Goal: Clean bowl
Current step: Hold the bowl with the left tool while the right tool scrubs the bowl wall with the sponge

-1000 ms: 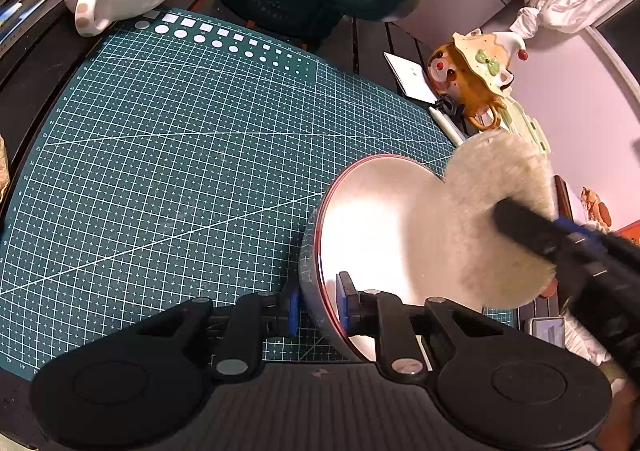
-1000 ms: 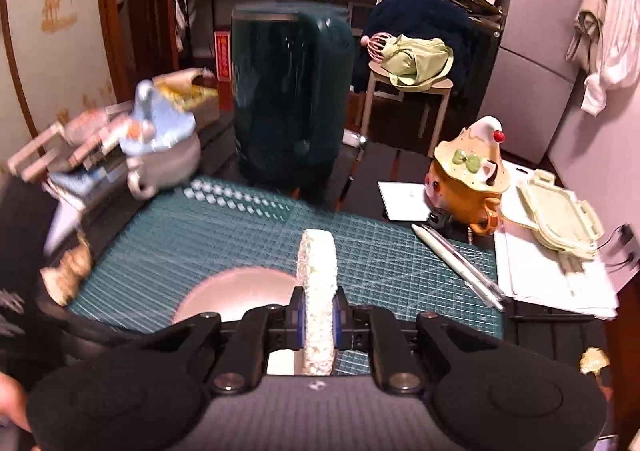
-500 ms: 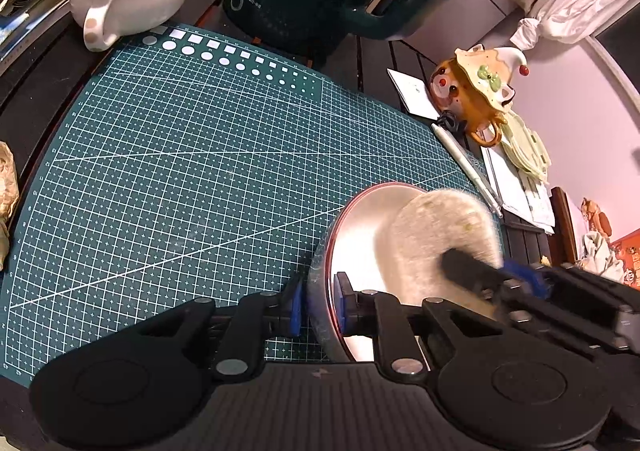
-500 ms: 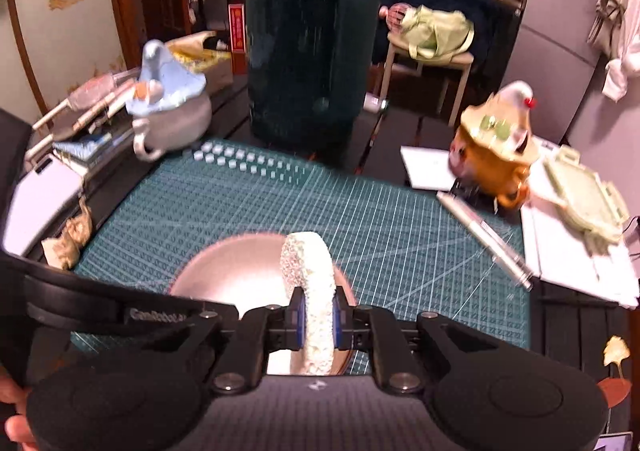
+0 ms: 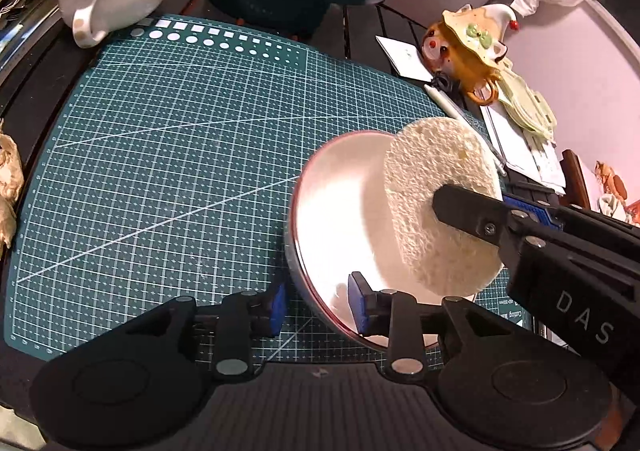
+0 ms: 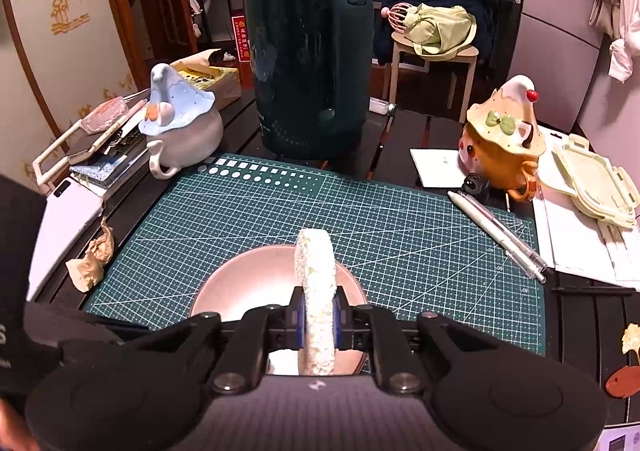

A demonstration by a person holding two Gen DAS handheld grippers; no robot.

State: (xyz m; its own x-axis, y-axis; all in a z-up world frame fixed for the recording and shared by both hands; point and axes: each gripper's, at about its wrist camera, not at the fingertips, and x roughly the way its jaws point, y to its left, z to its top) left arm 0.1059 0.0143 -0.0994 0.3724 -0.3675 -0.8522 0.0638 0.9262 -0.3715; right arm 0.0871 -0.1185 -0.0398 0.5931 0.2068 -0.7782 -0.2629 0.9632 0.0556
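Note:
A pink metal bowl (image 5: 340, 219) sits tilted on the green cutting mat (image 5: 168, 155). My left gripper (image 5: 318, 303) is open: its jaws stand on either side of the bowl's near rim with a gap on the left side. My right gripper (image 6: 318, 317) is shut on a round white sponge (image 6: 316, 275), held on edge over the bowl (image 6: 248, 279). In the left wrist view the sponge (image 5: 436, 207) stands inside the bowl, with the right gripper coming in from the right.
A dark green kettle (image 6: 308, 63) stands behind the mat. A white teapot with blue lid (image 6: 180, 131) is back left, an orange figurine pot (image 6: 504, 143) back right. Pens (image 6: 500, 235) and papers lie right of the mat, crumpled paper (image 6: 90, 259) left.
My left gripper's jaws have opened off the bowl's rim. The sponge swept down into the bowl and has moved back up toward its far side. The bowl has tipped flatter.

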